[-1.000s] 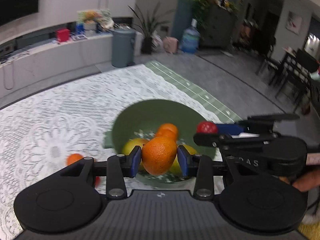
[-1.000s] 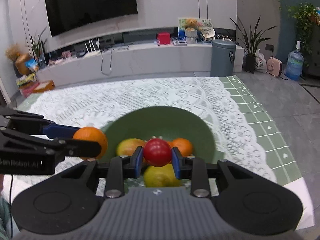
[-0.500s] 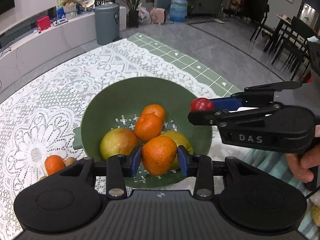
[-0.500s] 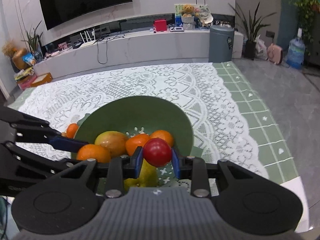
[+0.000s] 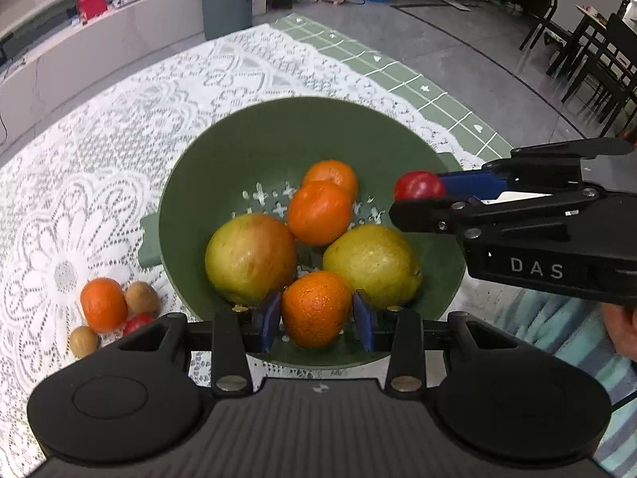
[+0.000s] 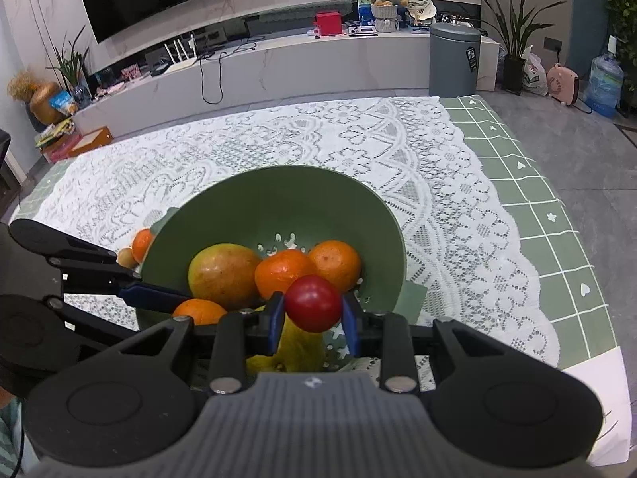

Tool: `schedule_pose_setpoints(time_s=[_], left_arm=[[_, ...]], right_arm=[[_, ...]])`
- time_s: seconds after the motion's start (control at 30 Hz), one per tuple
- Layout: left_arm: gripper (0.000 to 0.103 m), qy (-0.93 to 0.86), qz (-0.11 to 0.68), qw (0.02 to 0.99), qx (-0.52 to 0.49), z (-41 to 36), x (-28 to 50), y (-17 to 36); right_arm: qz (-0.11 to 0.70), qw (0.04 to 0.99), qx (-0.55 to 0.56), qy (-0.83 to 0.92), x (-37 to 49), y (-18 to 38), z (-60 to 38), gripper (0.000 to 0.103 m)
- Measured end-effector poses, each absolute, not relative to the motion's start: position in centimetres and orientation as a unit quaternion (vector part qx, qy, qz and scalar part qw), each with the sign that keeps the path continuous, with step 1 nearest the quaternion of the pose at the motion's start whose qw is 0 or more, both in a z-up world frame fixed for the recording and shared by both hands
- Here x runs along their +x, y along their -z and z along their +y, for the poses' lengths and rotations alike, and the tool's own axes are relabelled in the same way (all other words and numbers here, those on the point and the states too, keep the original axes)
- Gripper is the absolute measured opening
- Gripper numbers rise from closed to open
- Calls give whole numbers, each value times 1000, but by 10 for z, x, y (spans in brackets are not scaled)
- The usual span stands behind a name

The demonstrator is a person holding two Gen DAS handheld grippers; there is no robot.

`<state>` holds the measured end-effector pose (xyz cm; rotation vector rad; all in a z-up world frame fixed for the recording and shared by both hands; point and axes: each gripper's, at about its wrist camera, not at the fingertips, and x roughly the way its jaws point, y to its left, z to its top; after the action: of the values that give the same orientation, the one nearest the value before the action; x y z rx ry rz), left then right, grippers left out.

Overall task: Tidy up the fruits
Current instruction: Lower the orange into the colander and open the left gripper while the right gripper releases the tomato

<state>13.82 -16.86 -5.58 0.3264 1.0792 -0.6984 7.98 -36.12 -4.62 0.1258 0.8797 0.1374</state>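
A green colander bowl [image 5: 239, 147] sits on the lace tablecloth and holds two yellow-green mangoes [image 5: 251, 259] and two oranges [image 5: 320, 213]. My left gripper [image 5: 317, 314] is shut on an orange [image 5: 316, 308] just above the bowl's near side. My right gripper [image 6: 313, 312] is shut on a small red tomato [image 6: 313, 303] over the bowl's near right rim; the tomato also shows in the left wrist view [image 5: 419, 186]. The bowl also shows in the right wrist view [image 6: 278, 199].
Left of the bowl an orange [image 5: 103, 304], two brown kiwis [image 5: 141, 298] and a small red fruit [image 5: 135, 323] lie on the cloth. The table's right edge with green checked cloth [image 6: 537, 215] is close. Chairs [image 5: 597, 51] stand far right.
Both grippers have moved down and forward over the bowl with their fruits still held. The bowl now fills more of both views.
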Motion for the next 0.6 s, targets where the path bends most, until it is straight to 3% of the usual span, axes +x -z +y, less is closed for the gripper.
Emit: schedule_pose_setpoints(time_s=[0.6], left_arm=[[45, 319, 510, 772, 208, -184, 140, 66]], right_arm=[[455, 888, 56, -45, 97, 59, -360, 26]])
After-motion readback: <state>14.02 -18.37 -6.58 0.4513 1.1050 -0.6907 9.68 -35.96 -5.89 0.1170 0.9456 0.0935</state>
